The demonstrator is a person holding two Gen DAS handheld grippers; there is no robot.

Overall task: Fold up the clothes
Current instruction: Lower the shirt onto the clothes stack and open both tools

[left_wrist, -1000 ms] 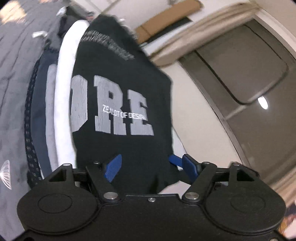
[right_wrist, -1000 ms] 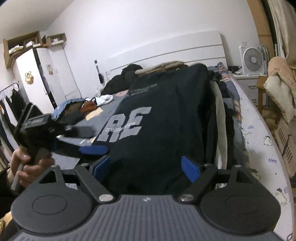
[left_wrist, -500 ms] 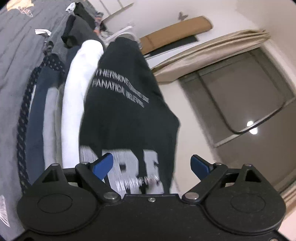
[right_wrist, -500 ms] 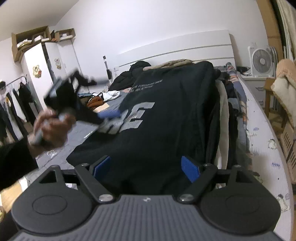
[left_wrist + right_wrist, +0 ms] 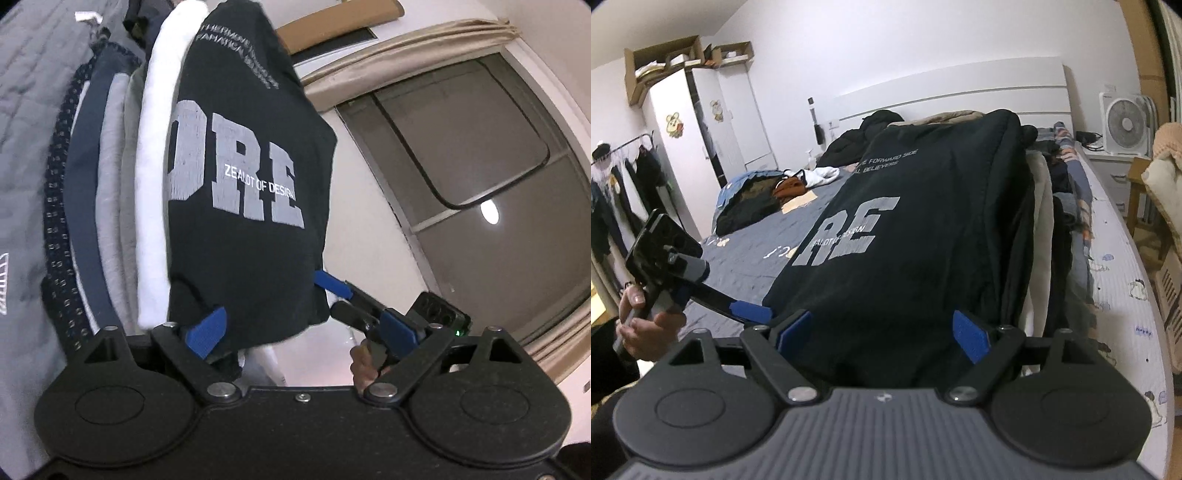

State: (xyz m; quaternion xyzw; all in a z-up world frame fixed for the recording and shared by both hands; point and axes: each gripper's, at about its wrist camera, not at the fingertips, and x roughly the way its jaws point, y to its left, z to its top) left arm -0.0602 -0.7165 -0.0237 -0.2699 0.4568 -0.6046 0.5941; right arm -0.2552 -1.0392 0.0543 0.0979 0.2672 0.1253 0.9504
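Observation:
A folded black T-shirt (image 5: 251,177) (image 5: 916,240) with grey "ORE" lettering lies on top of a stack of folded clothes (image 5: 110,192) on the bed. My left gripper (image 5: 299,328) is open, its blue fingers astride the shirt's near corner. My right gripper (image 5: 881,325) is open too, its fingers spread across the shirt's near edge. In the left wrist view the right gripper's blue finger (image 5: 331,288) touches the shirt's lower right edge. In the right wrist view a hand (image 5: 642,325) holds the left gripper, whose blue fingertip (image 5: 750,312) lies at the shirt's left corner.
The stack holds a white garment (image 5: 155,166), grey and navy pieces. The grey bedspread (image 5: 750,243) carries a loose heap of clothes (image 5: 768,192) further back. A white headboard (image 5: 960,88), a fan (image 5: 1126,122), wardrobes (image 5: 698,129) and a window (image 5: 480,166) surround the bed.
The left gripper has come down from above the shirt to its near left corner. The right gripper has stayed at the near edge. The shirt has not moved on the stack.

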